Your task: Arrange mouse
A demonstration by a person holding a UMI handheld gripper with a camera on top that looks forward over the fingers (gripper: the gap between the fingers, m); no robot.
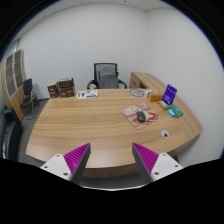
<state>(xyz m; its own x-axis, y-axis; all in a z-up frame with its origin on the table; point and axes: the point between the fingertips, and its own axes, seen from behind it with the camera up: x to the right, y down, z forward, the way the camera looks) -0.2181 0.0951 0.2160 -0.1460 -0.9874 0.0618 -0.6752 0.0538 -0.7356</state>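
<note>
A small dark mouse [141,117] lies on a pink and white printed sheet [134,114] toward the right side of a long curved wooden table [90,125]. My gripper [110,152] is open and empty, with its magenta pads spread wide over the table's near edge. The mouse is well beyond the fingers and off to their right.
A teal object [175,111] and an upright purple box [169,93] stand right of the mouse. White papers [87,95] and a small round item [138,92] lie at the far side. A black office chair [105,75] stands behind the table and a shelf [12,80] is at the left.
</note>
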